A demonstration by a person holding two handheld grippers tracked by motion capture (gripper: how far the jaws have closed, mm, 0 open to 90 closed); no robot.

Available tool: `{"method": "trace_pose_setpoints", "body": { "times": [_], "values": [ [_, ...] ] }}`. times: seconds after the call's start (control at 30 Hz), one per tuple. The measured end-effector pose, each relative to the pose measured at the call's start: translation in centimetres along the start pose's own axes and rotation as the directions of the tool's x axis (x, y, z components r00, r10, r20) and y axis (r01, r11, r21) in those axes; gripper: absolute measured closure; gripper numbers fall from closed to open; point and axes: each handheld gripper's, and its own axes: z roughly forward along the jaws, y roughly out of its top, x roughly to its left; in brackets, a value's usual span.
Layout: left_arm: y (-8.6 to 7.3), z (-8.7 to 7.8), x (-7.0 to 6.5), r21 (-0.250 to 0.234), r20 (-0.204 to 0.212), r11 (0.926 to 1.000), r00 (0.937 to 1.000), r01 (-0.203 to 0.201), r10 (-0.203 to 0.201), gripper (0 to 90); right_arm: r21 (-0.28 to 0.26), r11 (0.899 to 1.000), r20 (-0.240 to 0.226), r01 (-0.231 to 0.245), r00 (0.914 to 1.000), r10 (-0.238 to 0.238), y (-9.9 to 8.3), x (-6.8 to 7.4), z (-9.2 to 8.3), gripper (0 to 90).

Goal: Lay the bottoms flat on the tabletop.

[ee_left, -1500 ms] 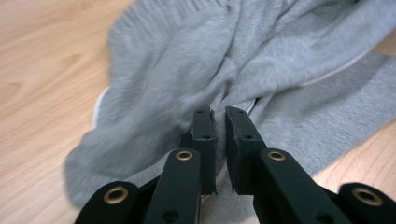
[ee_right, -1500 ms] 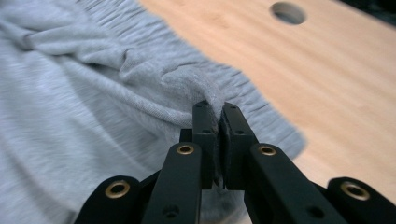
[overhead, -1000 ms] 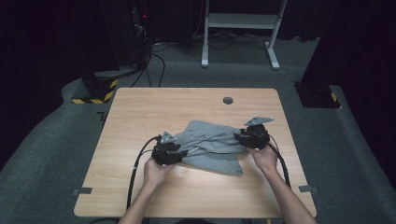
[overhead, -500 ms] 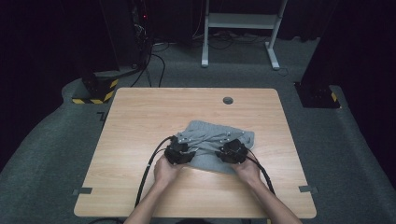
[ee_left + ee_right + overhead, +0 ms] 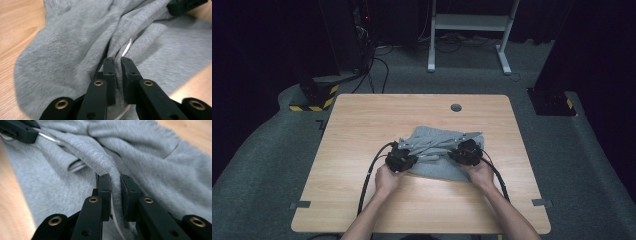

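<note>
A crumpled grey garment [image 5: 437,150] lies at the middle of the wooden table [image 5: 362,120]. My left gripper [image 5: 404,156] sits at its left edge, and its jaws have just closed on a raised fold of the grey cloth [image 5: 62,45]. In the left gripper view the left gripper [image 5: 117,60] pinches that fold beside a thin white strip [image 5: 126,48]. My right gripper [image 5: 464,151] rests on the garment's right part. Its jaws have just been closing, and in the right gripper view the right gripper [image 5: 115,177] has a ridge of grey cloth [image 5: 155,152] pressed between its pads.
A round cable hole [image 5: 456,107] sits near the table's far edge. Bare wood lies around the garment on all sides. Behind the table stand a white frame [image 5: 472,30] and a yellow-black striped base [image 5: 314,97] on the grey floor.
Both grippers have moved inward toward each other over the garment, and the cloth is bunched narrower. Both pairs of jaws have closed on folds.
</note>
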Motion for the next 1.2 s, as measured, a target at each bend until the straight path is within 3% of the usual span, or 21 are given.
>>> {"method": "trace_pose_setpoints", "body": {
  "times": [0.17,0.27,0.4,0.5,0.57,0.63,0.73,0.87,1.0,1.07,1.2],
  "values": [
    [-1.1,-2.0,0.7,0.013,-0.01,0.9997,0.9998,-0.018,0.019,83.9,-0.026,1.0,0.013,0.004,0.9999,-0.004,0.0,0.0,-1.6,79.8],
    [-2.2,-2.8,1.4,0.034,-0.019,0.9994,0.9998,0.0,0.001,84.0,-0.011,1.0,0.027,0.006,0.9996,-0.005,-0.6,-0.5,-1.7,79.9],
    [-3.2,-3.3,2.1,0.053,-0.023,0.9981,0.9992,0.033,-0.032,82.3,0.027,0.999,0.021,-0.026,0.9995,0.025,-1.6,-1.0,-1.3,79.0],
    [-2.9,-3.5,1.6,0.018,-0.025,0.9993,0.9992,0.032,-0.032,74.2,0.007,1.0,0.013,-0.025,0.9996,0.025,-1.9,-0.6,-1.3,68.7],
    [-2.5,-3.3,1.1,-0.01,-0.006,0.9994,0.9994,0.033,-0.033,63.7,-0.02,1.0,0.009,-0.014,0.9999,0.014,-1.7,0.1,-1.5,63.9],
    [-1.9,-3.0,0.5,-0.009,-0.016,0.9999,0.9998,0.014,-0.014,52.1,-0.033,0.999,0.006,0.006,1.0,-0.005,-1.5,0.8,-1.6,60.5],
    [-1.2,-2.2,-0.2,-0.02,-0.009,0.9997,0.9999,0.011,-0.011,47.4,-0.035,0.999,0.002,0.032,0.9995,-0.032,-1.0,1.8,-1.2,57.6],
    [-0.6,-0.6,-1.0,0.0,-0.01,0.9999,0.9998,-0.016,0.016,54.0,-0.034,0.999,0.002,0.04,0.9992,-0.04,-0.3,2.6,-0.2,58.2],
    [-0.5,0.2,-1.2,0.033,0.001,0.9989,0.9995,-0.033,0.033,73.5,-0.019,0.999,0.017,0.034,0.9993,-0.034,-0.1,2.9,0.7,76.8],
    [-0.6,-0.5,-1.4,0.031,-0.021,0.9976,0.9979,-0.061,0.062,82.1,-0.002,0.999,0.013,0.043,0.999,-0.043,-0.3,2.9,0.8,80.6],
    [-1.2,-3.2,-1.0,0.006,-0.057,0.9965,0.9949,-0.084,0.084,85.2,-0.033,0.997,0.017,0.063,0.9979,-0.062,-1.0,3.0,-0.8,81.3]
  ]
}}
